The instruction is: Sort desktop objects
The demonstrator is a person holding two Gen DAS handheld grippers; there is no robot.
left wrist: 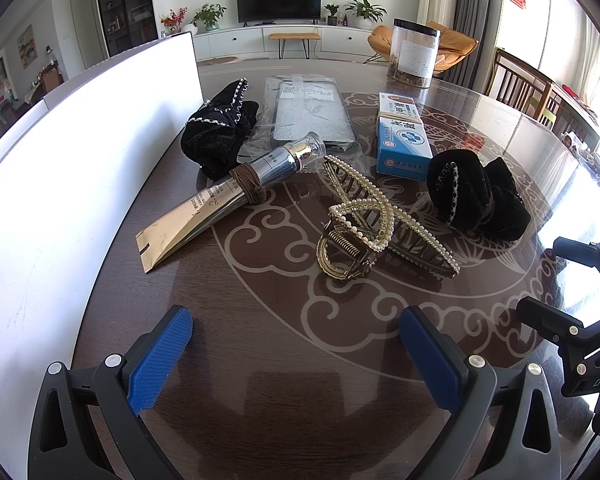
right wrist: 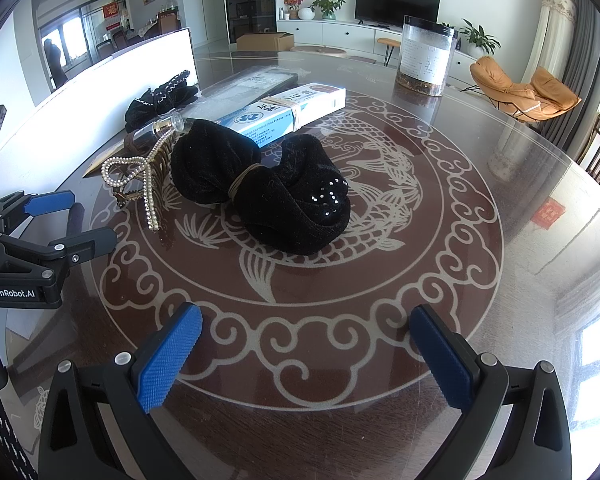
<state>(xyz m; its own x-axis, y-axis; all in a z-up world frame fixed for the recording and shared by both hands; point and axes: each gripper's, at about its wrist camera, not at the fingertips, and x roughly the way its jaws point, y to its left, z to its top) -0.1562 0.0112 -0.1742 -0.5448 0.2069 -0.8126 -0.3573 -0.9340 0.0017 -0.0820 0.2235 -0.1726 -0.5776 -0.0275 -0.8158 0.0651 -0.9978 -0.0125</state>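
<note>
On my glossy glass-topped wooden table [right wrist: 480, 208]: two matt black velvety cloth scrunchies [left wrist: 476, 196], a pearl-studded metal hair claw [left wrist: 364, 224], a shiny metallic tube [left wrist: 220, 196], a smooth cardboard box [left wrist: 400, 136] and a clear plastic jar [left wrist: 414, 54]. My grippers' pads [right wrist: 168, 360] are ribbed blue rubber.

In the right wrist view the tube [right wrist: 156, 130] is mostly hidden behind the pearl clip [right wrist: 140, 176] and the near black bundle [right wrist: 260, 184], only its clear cap showing at ten o'clock. The plastic-wrapped packet [right wrist: 252, 82] lies half behind the box [right wrist: 292, 110]. The left tongs [right wrist: 66, 218] are cut off at nine o'clock. The jar [left wrist: 412, 54] label's print is too small to read.
</note>
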